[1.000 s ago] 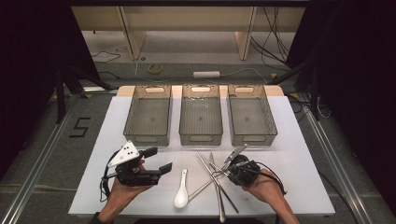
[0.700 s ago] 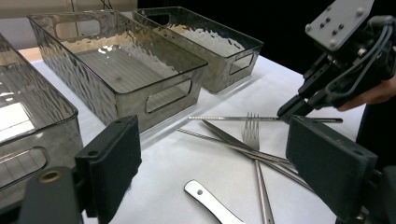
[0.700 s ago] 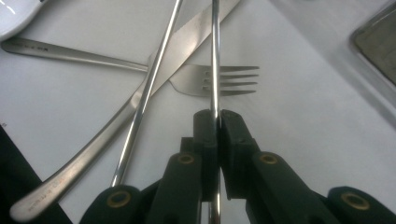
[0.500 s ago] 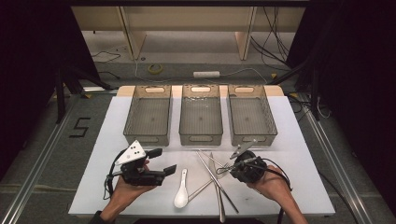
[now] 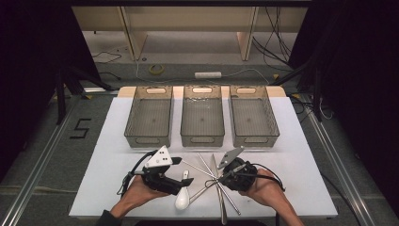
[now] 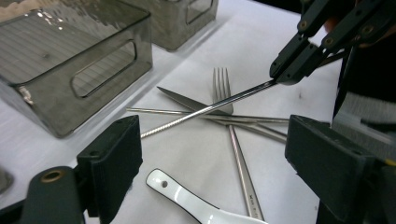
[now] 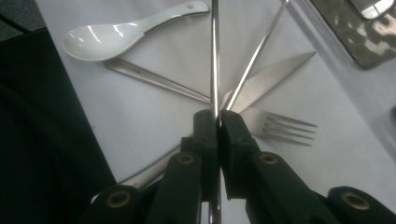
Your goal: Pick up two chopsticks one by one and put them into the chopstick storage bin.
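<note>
Clearly, slim shiny steel chopstick, ridged tip.

The white spoon bowl and the fork handle run off the bottom edge

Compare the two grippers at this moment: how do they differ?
The right gripper is shut on a metal chopstick, lifting one end off the table; the left gripper stands wide open, holding nothing. The right gripper is over the knife and fork; the left gripper is above the white spoon. Both have black jaws.
</note>
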`<state>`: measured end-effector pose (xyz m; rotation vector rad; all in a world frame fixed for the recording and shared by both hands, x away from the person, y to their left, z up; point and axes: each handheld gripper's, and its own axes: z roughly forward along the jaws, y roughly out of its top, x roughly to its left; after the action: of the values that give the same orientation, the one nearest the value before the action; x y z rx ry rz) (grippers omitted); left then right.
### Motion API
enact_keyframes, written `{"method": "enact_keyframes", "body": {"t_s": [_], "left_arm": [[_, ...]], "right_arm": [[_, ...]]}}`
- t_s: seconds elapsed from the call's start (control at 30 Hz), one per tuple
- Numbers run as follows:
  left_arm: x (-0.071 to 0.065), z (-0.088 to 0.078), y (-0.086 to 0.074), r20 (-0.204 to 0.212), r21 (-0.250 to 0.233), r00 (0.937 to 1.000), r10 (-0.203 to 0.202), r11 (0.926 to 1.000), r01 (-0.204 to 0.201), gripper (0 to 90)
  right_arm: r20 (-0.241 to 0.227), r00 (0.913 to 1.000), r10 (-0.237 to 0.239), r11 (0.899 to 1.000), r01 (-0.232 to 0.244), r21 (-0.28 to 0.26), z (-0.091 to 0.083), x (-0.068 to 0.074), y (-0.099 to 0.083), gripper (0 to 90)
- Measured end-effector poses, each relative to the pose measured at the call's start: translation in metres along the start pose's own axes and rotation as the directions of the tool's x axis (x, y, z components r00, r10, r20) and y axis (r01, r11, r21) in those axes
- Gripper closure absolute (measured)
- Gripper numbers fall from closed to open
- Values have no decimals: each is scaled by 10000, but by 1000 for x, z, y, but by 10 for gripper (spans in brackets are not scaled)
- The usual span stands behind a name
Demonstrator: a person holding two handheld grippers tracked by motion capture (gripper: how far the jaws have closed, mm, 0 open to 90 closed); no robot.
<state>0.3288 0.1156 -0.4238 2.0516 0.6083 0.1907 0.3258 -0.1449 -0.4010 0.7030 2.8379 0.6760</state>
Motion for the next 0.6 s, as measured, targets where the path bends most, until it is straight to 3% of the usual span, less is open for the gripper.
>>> {"method": "enact_keyframes", "body": {"t_s": [0.13, 0.3, 0.6], "left_arm": [[-1, 7, 3, 278, 503, 9993, 266, 9983, -280, 204], [-4, 15, 3, 554, 1122, 9962, 666, 9910, -725, 218], [-11, 25, 2, 807, 2020, 9853, 1505, 9656, -1640, 311]], "right_arm": [[-104, 9992, -384, 9993, 384, -10, -1, 6, 4, 864], [-215, 9975, -670, 9977, 671, 28, 1, 12, 7, 864], [-486, 9924, -1134, 9933, 1142, 156, 2, 22, 11, 864]]}}
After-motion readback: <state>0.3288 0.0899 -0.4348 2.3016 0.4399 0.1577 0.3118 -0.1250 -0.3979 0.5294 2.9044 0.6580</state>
